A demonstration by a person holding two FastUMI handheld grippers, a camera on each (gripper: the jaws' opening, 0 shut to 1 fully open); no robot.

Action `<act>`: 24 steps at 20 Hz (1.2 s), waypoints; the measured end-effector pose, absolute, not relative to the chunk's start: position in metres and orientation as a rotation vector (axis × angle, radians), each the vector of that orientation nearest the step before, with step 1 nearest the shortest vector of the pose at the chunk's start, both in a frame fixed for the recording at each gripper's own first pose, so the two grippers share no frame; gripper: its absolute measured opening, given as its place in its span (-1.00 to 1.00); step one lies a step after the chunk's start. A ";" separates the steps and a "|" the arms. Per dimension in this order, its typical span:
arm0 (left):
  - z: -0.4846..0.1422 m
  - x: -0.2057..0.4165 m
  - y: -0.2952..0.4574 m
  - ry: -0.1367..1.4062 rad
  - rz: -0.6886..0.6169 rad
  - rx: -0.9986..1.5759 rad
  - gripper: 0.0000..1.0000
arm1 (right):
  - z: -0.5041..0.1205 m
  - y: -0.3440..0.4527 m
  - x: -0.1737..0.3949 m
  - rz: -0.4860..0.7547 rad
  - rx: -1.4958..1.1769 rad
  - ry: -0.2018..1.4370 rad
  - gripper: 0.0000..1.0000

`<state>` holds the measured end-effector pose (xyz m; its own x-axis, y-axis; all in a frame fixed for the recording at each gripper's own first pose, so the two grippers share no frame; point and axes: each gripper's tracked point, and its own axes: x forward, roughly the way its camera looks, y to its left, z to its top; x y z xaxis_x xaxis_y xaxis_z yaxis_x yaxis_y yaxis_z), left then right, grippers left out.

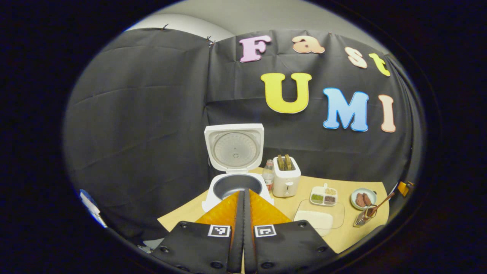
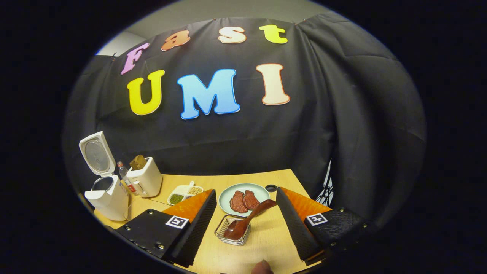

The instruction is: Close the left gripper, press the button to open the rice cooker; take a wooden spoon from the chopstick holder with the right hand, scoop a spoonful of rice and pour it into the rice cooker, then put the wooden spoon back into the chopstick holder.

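Observation:
The white rice cooker (image 1: 236,185) stands open with its lid (image 1: 234,148) upright and the dark pot bare. My left gripper (image 1: 243,193) is shut with nothing in it, its tips just short of the cooker's front rim. A clear container of rice (image 1: 319,219) lies to the right. In the right gripper view the wooden spoon (image 2: 247,220) leans in the wire chopstick holder (image 2: 233,231). My right gripper (image 2: 246,192) is open, a finger on each side of the holder and apart from the spoon. The rice cooker (image 2: 105,194) stands far left.
A toaster (image 1: 286,178) and a bottle (image 1: 268,174) stand right of the cooker. A divided dish of grains (image 1: 324,195) and a plate of meat (image 2: 243,198) lie on the wooden table (image 2: 266,236). A fingertip (image 2: 262,268) shows at the bottom edge.

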<state>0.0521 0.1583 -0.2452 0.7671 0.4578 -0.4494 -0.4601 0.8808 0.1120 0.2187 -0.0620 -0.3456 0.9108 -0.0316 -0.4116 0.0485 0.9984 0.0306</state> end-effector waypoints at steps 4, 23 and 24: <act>-0.247 0.047 0.149 0.531 0.494 0.064 -0.82 | -0.398 -0.073 0.241 -0.083 0.107 0.472 0.94; -0.236 -0.014 0.174 0.526 0.561 0.125 -0.24 | -0.457 -0.045 0.262 -0.142 0.439 0.658 -0.73; -0.234 -0.016 0.175 0.512 0.554 0.115 -0.01 | -0.442 -0.047 0.261 -0.139 0.410 0.634 -0.73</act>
